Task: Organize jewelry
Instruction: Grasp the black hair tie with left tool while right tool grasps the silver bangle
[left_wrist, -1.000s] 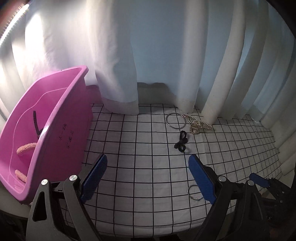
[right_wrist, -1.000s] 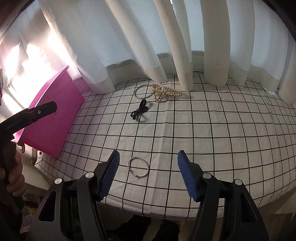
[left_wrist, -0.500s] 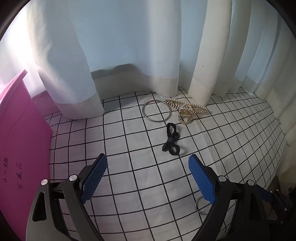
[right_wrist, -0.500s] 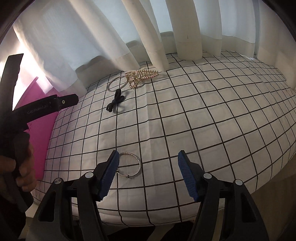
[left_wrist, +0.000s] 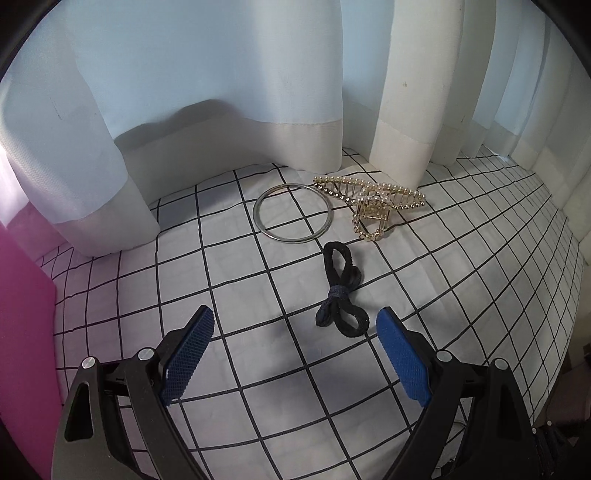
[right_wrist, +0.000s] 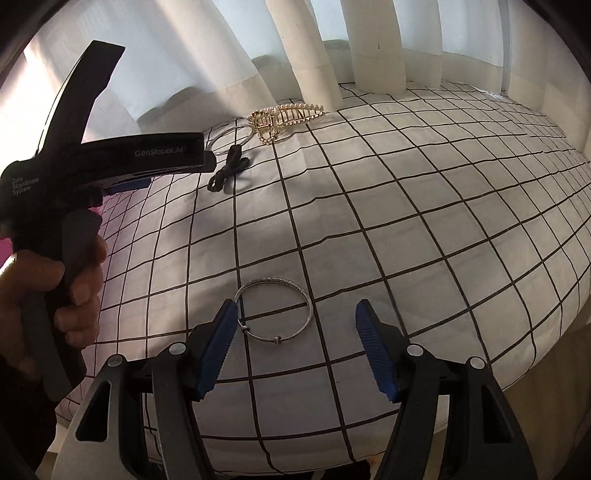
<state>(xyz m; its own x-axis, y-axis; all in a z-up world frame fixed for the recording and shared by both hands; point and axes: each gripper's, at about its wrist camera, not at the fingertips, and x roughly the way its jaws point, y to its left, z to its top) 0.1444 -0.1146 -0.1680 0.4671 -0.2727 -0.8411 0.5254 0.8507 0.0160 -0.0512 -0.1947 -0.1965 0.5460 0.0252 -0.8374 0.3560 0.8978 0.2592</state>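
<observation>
My left gripper (left_wrist: 295, 350) is open and empty, low over the checked cloth, with a black bow hair tie (left_wrist: 341, 291) just ahead of its right pad. Beyond lie a plain silver bangle (left_wrist: 291, 213) and a gold pearl hair claw (left_wrist: 371, 201). My right gripper (right_wrist: 295, 347) is open and empty; a thin silver beaded bangle (right_wrist: 275, 314) lies flat between its pads, near the left one. In the right wrist view the hair tie (right_wrist: 227, 171), the hair claw (right_wrist: 284, 114) and the plain bangle (right_wrist: 231, 138) lie far back.
The pink bin (left_wrist: 22, 332) stands at the left edge. White curtains (left_wrist: 221, 92) hang along the back of the checked cloth (left_wrist: 258, 369). The left tool and the hand holding it (right_wrist: 66, 221) fill the left of the right wrist view. The table's front edge (right_wrist: 480, 398) is close.
My left gripper has swung right, away from the pink bin, and moved forward up to the hair tie. My right gripper has moved closer to the beaded bangle, which now lies between its pads.
</observation>
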